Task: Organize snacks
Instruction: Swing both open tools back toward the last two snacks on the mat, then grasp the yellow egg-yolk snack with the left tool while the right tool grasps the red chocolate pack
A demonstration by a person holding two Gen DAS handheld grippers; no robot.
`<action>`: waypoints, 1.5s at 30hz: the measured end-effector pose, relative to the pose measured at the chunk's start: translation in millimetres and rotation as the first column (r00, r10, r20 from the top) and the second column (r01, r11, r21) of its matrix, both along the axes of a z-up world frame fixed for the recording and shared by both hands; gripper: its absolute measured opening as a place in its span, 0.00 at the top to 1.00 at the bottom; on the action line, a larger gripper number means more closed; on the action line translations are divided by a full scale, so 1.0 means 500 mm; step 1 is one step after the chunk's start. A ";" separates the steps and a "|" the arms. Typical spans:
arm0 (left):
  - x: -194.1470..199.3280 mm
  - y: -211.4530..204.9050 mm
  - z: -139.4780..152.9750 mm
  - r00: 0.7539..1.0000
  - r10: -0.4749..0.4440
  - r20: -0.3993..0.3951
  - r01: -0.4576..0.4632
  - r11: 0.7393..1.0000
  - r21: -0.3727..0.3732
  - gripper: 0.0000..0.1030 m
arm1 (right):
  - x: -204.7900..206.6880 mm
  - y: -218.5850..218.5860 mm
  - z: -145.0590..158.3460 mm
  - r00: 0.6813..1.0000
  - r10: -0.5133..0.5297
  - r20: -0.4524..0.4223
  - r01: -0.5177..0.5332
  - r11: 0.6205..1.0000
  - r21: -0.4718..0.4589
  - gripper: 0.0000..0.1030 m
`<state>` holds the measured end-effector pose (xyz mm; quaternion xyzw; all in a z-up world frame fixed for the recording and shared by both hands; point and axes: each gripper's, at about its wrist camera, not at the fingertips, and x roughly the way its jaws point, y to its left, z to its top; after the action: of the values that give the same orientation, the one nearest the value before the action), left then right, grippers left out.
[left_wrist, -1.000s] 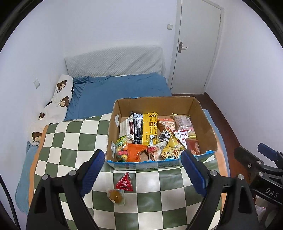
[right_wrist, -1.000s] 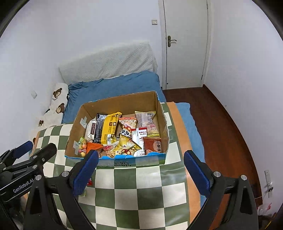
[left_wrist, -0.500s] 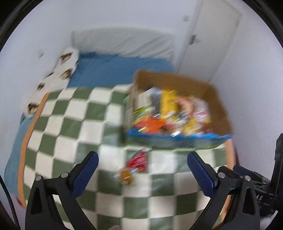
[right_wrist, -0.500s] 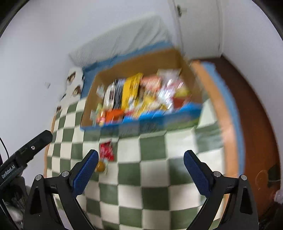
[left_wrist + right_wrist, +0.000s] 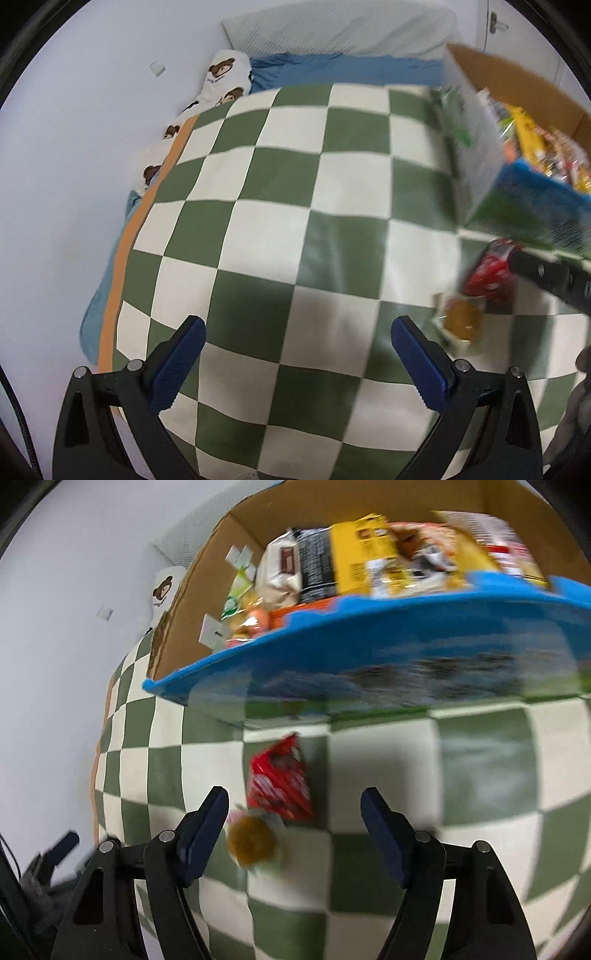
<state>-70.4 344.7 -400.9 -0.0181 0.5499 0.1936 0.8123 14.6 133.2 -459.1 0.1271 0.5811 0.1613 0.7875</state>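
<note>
A green-and-white checkered blanket [image 5: 280, 206] covers the bed, and on it stands a cardboard box [image 5: 332, 657] with a blue front rim, packed with snack packets, among them a yellow packet [image 5: 360, 559] and a black one [image 5: 316, 565]. Two snacks lie loose on the blanket just in front of the box: a red triangular packet [image 5: 280, 779] and, touching its near corner, a small clear-wrapped orange sweet [image 5: 251, 840]. The right gripper [image 5: 295, 816] hangs low over these two, its jaws closing but not yet on anything; the red packet and the sweet sit in the gap between the blue pads, the sweet close to the left pad, and neither is pressed. The left gripper [image 5: 295, 343] stands fully spread over bare blanket, holding nothing, with the sweet [image 5: 460, 319] and the red packet [image 5: 487, 271] off to its right, outside its jaws. A black finger of the right gripper crosses the left wrist view just above the red packet. A bear-print pillow [image 5: 221, 79] lies along the wall beside the blue sheet [image 5: 347, 68]. Both views are smeared, so packet labels cannot be read.
</note>
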 end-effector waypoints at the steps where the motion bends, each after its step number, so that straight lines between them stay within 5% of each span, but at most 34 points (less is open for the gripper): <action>1: 0.003 0.002 -0.013 1.000 0.004 -0.014 -0.004 1.000 0.002 0.00 | 0.009 0.011 -0.006 1.000 0.004 -0.002 -0.004 1.000 0.000 0.26; 3: 0.010 0.004 -0.028 0.999 0.001 -0.035 -0.001 1.000 -0.010 0.00 | 0.026 0.041 -0.033 1.000 0.017 -0.018 -0.017 1.000 -0.006 0.31; 4: 0.015 0.003 -0.037 0.999 -0.006 -0.048 0.005 1.000 -0.019 0.00 | 0.033 0.050 -0.041 0.999 0.024 -0.027 -0.024 1.000 -0.009 0.39; 5: 0.020 0.000 -0.041 0.998 -0.019 -0.053 0.017 0.999 -0.031 0.00 | 0.036 0.059 -0.054 0.999 0.029 -0.042 -0.030 0.999 -0.013 0.58; 6: 0.023 -0.004 -0.041 0.998 -0.032 -0.051 0.029 0.999 -0.045 0.00 | 0.036 0.063 -0.062 0.998 0.028 -0.050 -0.029 0.999 -0.022 0.62; 13: 0.063 -0.056 -0.048 0.990 -0.132 -0.049 0.116 0.963 -0.243 0.00 | 0.001 0.004 -0.043 0.999 0.001 -0.035 -0.003 0.998 -0.057 0.62; 17: 0.097 -0.097 -0.078 0.982 -0.176 -0.074 0.133 0.910 -0.393 0.01 | -0.038 -0.077 -0.025 0.998 -0.041 -0.040 0.037 0.995 -0.094 0.62; 19: 0.112 -0.125 -0.103 0.974 -0.204 -0.099 0.147 0.898 -0.414 0.11 | -0.055 -0.113 -0.023 0.996 -0.068 -0.051 0.062 0.993 -0.099 0.62; 20: 0.117 -0.134 -0.113 0.971 -0.215 -0.108 0.152 0.895 -0.419 0.28 | -0.066 -0.134 -0.024 0.994 -0.088 -0.058 0.082 0.991 -0.103 0.62; 22: 0.123 -0.159 -0.137 0.960 -0.241 -0.142 0.164 0.896 -0.413 0.44 | -0.085 -0.164 -0.029 0.990 -0.119 -0.072 0.112 0.989 -0.102 0.62; 25: 0.116 -0.175 -0.137 0.960 -0.241 -0.142 0.175 0.912 -0.370 0.46 | -0.099 -0.194 -0.038 0.985 -0.149 -0.089 0.141 0.986 -0.094 0.62; 26: 0.108 -0.174 -0.132 0.961 -0.239 -0.137 0.172 0.908 -0.381 0.53 | -0.102 -0.206 -0.036 0.984 -0.153 -0.092 0.145 0.985 -0.092 0.62; 36: -0.050 -0.244 -0.146 0.935 -0.290 -0.206 0.184 0.890 -0.417 0.53 | -0.185 -0.217 -0.050 0.982 -0.076 -0.174 0.063 0.995 -0.082 0.62; 45: -0.047 -0.281 -0.181 0.924 -0.298 -0.240 0.193 0.904 -0.381 0.48 | -0.213 -0.206 -0.101 0.970 -0.041 -0.240 0.017 0.995 -0.100 0.61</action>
<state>-94.0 204.2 -491.5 -0.0636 0.6873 -0.0121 0.7234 -91.8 30.3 -509.6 0.1158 0.6779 0.1046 0.7184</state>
